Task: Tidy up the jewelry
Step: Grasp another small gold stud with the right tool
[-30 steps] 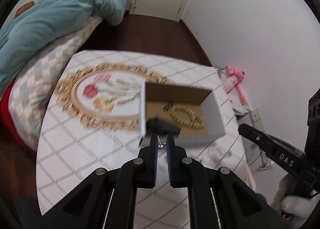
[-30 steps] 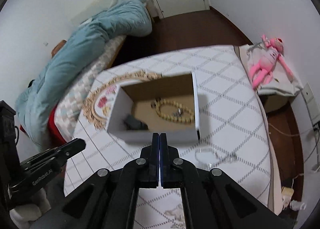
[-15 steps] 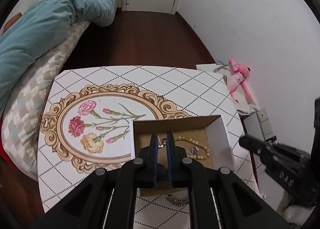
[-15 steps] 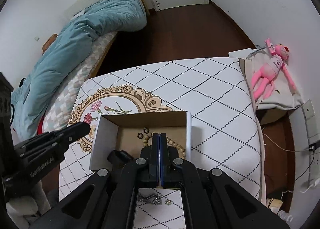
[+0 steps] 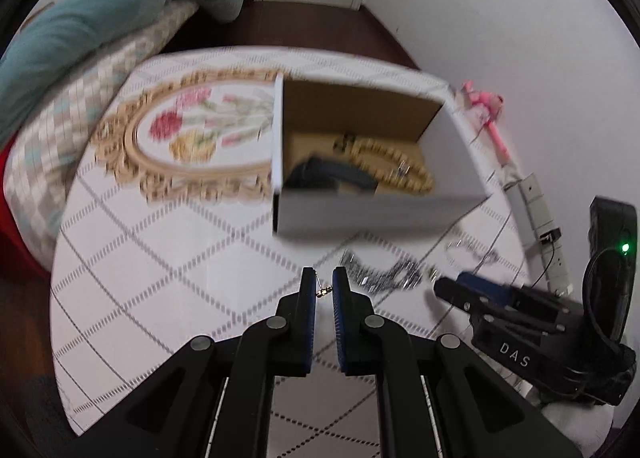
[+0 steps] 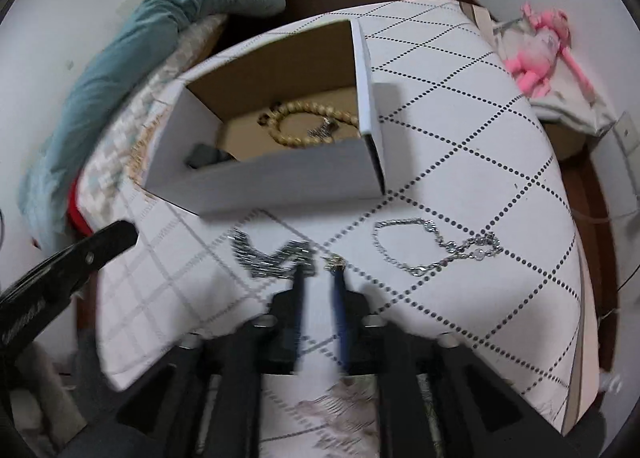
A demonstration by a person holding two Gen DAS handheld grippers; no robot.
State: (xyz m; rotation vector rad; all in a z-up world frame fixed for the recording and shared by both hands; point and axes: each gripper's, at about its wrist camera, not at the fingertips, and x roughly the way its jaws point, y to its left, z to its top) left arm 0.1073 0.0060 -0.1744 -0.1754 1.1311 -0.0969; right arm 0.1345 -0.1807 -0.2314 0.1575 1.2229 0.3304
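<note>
**A:** Gold earring (image 5: 323, 291), one, very small: a bead on a fine wire. Location?

**B:** Between the fingers of the left gripper (image 5: 323, 275), low over the counter (image 5: 160, 258) and just short of the white cardboard box (image 5: 376, 214). The gap is narrow and the piece bridges it, so it reads as pinched.

**A:** Handling?

**B:** Judged near weightless, hard and slippery. The wire probably bends easily, so take it by the bead with light pressure. It could drop unnoticed onto the patterned cover.

**A:** Rhinestone strand (image 6: 272, 254)?

**B:** On the counter in front of the box, lying in a zigzag. Likely limp and a little heavier. Pinch mid-length and expect both ends to trail.

**A:** Silver chain bracelet (image 6: 436, 246)?

**B:** On the counter, to the right of the strand and apart from it. Thin and supple, it lies flat, so grip at the clasp or a raised link.

**A:** Right gripper (image 6: 318, 274)?

**B:** Blurred, fingers parted and empty, tips beside the strand. A second small gold piece (image 6: 334, 260) lies at the right tip.

**A:** Already boxed?

**B:** Beaded bracelet (image 5: 400, 166), one.
</note>
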